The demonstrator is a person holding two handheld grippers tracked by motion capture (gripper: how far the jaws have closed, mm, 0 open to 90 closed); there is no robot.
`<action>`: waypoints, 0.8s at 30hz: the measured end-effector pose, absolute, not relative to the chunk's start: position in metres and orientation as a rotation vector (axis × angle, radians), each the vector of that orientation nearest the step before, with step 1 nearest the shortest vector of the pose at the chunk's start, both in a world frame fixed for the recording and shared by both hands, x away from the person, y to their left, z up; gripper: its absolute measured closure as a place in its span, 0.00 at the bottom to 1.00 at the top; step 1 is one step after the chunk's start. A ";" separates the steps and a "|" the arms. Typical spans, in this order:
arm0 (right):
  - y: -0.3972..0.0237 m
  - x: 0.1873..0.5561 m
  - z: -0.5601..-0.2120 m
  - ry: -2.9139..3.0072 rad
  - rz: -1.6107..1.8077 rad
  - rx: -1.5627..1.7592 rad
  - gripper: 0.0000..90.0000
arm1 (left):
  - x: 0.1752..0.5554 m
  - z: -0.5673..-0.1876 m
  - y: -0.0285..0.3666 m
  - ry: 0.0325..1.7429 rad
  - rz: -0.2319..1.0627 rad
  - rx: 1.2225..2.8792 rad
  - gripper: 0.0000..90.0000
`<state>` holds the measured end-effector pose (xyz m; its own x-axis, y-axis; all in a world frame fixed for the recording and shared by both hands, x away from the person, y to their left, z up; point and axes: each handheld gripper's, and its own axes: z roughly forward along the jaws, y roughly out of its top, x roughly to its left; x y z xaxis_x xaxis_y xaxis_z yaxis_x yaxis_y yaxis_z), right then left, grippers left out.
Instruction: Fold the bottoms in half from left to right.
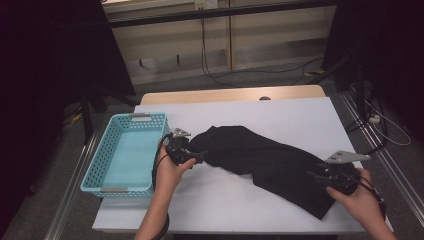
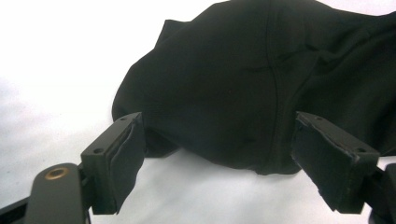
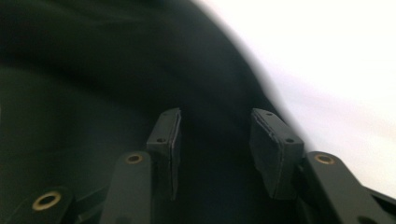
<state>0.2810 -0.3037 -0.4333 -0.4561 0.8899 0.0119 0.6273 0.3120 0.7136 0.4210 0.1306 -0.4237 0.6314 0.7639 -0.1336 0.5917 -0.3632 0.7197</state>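
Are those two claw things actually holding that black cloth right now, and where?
No. Both the left gripper and right gripper stand open over the black garment, gripping nothing.

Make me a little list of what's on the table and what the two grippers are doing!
cloth: black garment lying spread and crumpled on the white table
basket: light blue basket at the table's left edge, nothing in it
left gripper: open, jaws set either side of the garment's edge, not pressing
right gripper: open, over the garment's other end, no cloth pinched between the jaws
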 end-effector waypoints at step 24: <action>-0.211 0.274 -0.453 2.443 0.998 1.040 0.83 | 0.421 -0.426 0.129 1.058 0.288 2.090 0.19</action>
